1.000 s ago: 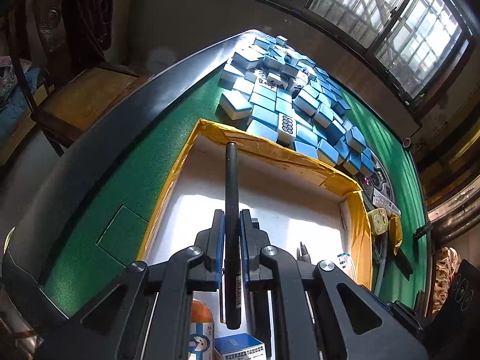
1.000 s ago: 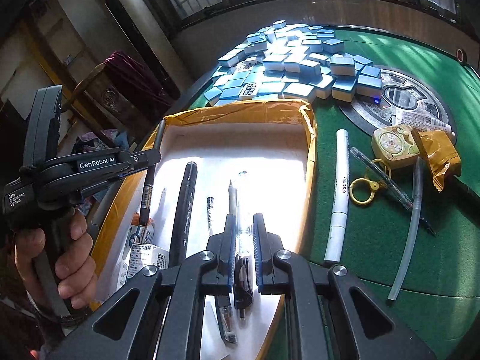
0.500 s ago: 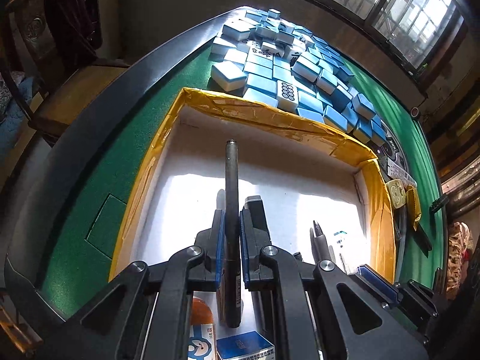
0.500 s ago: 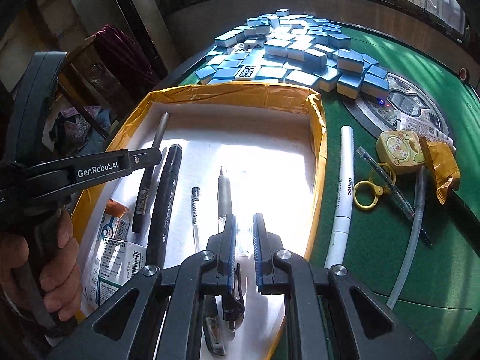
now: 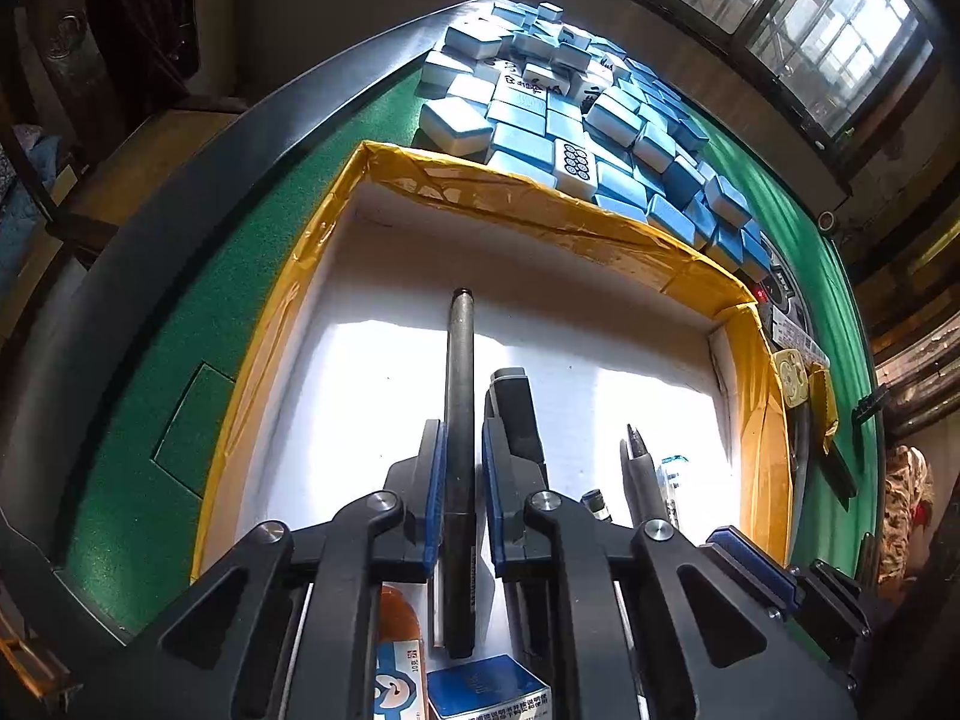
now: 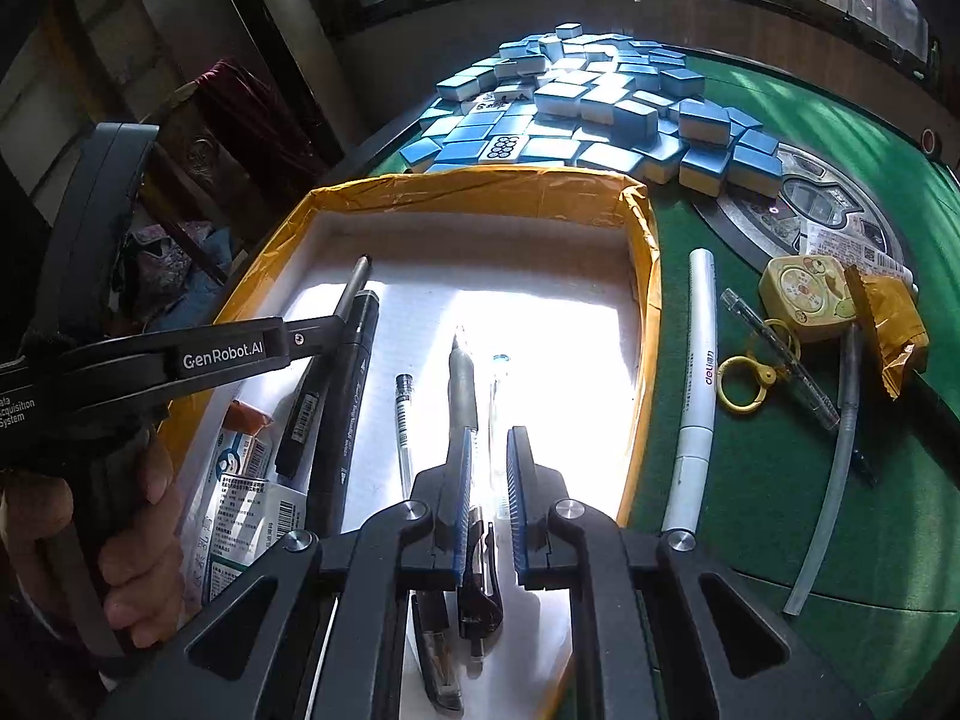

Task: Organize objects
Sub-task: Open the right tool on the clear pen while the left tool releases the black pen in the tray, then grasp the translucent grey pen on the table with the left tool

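A shallow white tray with a yellow taped rim (image 5: 540,204) (image 6: 480,189) lies on the green table. My left gripper (image 5: 459,438) is shut on a dark grey pen (image 5: 461,372), held low over the tray's left side; the pen shows in the right wrist view (image 6: 354,282) too. My right gripper (image 6: 486,450) has its jaws a little apart over the tray, with a grey retractable pen (image 6: 462,384) and a clear pen (image 6: 497,396) lying under it. A thick black marker (image 6: 348,396) and a thin clear pen (image 6: 405,420) lie in the tray.
A heap of blue mahjong tiles (image 6: 588,102) (image 5: 588,120) lies beyond the tray. Right of the tray lie a white marker (image 6: 699,384), a clear pen (image 6: 780,360), a yellow ring (image 6: 741,384), a yellow tape measure (image 6: 804,297), a clear tube (image 6: 831,474). Packets (image 6: 252,480) sit at the tray's near left.
My right gripper has opened slightly and let go of the clear pen, which now lies in the tray. My left gripper has carried the dark pen farther over the tray and lower.
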A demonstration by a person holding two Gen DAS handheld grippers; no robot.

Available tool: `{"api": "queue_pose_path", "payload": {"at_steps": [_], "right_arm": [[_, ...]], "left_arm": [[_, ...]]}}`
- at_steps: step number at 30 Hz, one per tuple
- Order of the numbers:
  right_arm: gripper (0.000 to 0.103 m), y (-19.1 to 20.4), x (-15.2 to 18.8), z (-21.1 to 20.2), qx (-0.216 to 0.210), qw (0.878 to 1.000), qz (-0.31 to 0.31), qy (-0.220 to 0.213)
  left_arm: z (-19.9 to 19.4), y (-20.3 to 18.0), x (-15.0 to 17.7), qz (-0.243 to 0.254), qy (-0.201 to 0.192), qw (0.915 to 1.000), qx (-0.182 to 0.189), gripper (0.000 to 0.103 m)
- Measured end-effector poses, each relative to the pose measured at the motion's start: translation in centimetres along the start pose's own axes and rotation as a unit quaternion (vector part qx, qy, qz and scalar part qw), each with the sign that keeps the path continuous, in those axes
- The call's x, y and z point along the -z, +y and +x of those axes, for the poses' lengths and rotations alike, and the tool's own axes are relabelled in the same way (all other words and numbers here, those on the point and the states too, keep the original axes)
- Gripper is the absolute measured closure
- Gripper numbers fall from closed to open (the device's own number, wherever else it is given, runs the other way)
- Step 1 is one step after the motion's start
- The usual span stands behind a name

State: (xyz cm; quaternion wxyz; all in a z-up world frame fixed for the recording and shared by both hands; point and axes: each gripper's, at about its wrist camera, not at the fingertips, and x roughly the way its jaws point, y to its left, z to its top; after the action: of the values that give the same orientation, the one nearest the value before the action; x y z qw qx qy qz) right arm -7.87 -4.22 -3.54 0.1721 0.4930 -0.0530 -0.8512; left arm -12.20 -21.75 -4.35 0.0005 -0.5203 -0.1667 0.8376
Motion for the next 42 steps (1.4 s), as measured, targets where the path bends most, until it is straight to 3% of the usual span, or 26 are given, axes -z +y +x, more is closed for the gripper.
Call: {"api": "queue_pose_path", "payload": {"at_steps": [3, 8, 14, 18, 25, 31, 42], "right_arm": [[0.085, -0.4, 0.4, -0.9, -0.024, 1.0, 0.01, -0.012], [0.076, -0.9, 1.9, -3.9, -0.05, 0.997, 0.021, -0.057], [0.067, -2.4, 4.5, -7.0, -0.073, 0.994, 0.027, -0.081], [0.067, -4.5, 6.3, -7.6, -0.06, 0.995, 0.039, -0.072], [0.067, -9.2, 8.5, -8.5, -0.035, 0.994, 0.082, -0.066], [0.067, -12.3, 9.6, -9.6, -0.018, 0.99, 0.122, -0.072], [0.067, -16.1, 10.9, -9.9, -0.015, 0.982, 0.172, -0.07]], "left_arm": [[-0.5, 0.6, 0.2, -0.023, -0.003, 0.9997, 0.011, 0.075], [-2.7, 0.2, 0.8, -0.028, -0.025, 0.9992, 0.012, 0.061], [-6.4, -2.4, 2.9, -0.021, -0.062, 0.9975, 0.027, 0.055], [-7.4, -6.2, 4.6, 0.016, -0.063, 0.9968, 0.047, 0.054], [-6.7, -13.6, 7.3, 0.091, -0.03, 0.9921, 0.082, 0.054], [-5.2, -17.4, 8.9, 0.125, -0.007, 0.9889, 0.081, 0.054], [-3.3, -20.7, 10.4, 0.157, 0.015, 0.9856, 0.06, 0.054]]}}
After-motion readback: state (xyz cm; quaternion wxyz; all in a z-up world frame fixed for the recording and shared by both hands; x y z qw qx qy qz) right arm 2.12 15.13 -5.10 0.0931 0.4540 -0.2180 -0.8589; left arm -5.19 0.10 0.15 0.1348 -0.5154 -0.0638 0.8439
